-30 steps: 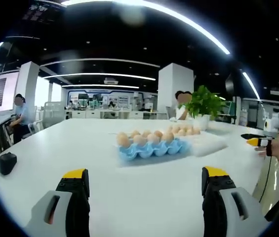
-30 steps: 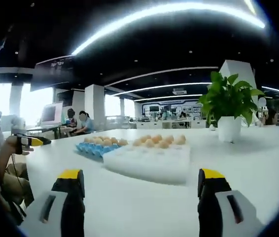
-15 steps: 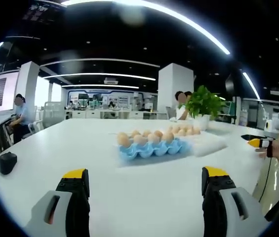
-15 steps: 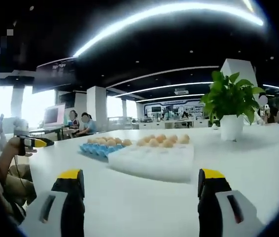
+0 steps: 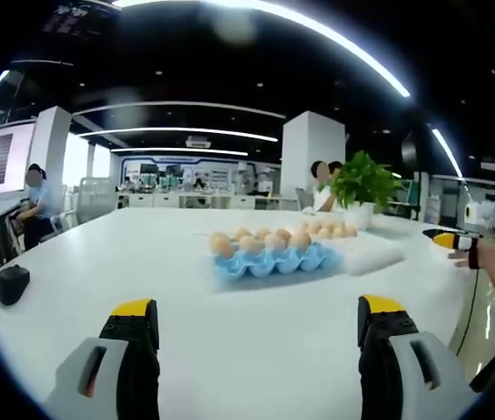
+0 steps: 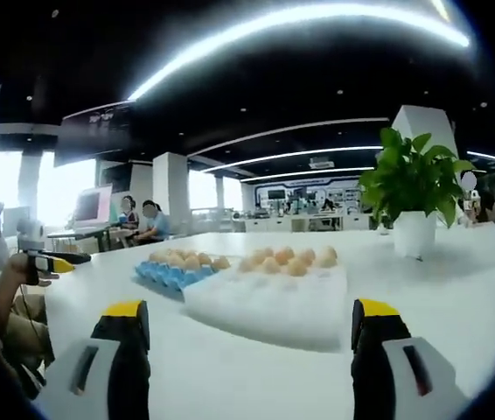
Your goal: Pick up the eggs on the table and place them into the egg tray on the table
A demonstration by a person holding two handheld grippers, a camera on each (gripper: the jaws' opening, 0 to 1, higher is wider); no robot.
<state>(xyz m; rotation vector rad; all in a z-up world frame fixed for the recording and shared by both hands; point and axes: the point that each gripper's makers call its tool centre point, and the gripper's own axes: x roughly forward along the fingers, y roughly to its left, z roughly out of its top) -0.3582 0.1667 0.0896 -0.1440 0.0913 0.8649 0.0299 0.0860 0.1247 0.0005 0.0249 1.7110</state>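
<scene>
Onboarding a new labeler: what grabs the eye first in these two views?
The blue egg tray full of brown eggs sits mid-table on the white table, with a white tray beside it carrying more eggs along its far side. A green potted plant stands further back on the table. In front, the left gripper and right gripper hover low with yellow-tipped jaws wide apart, holding nothing.

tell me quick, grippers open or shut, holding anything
Left gripper: open, jaws wide apart, holding nothing.
Right gripper: open, jaws wide apart, holding nothing.
</scene>
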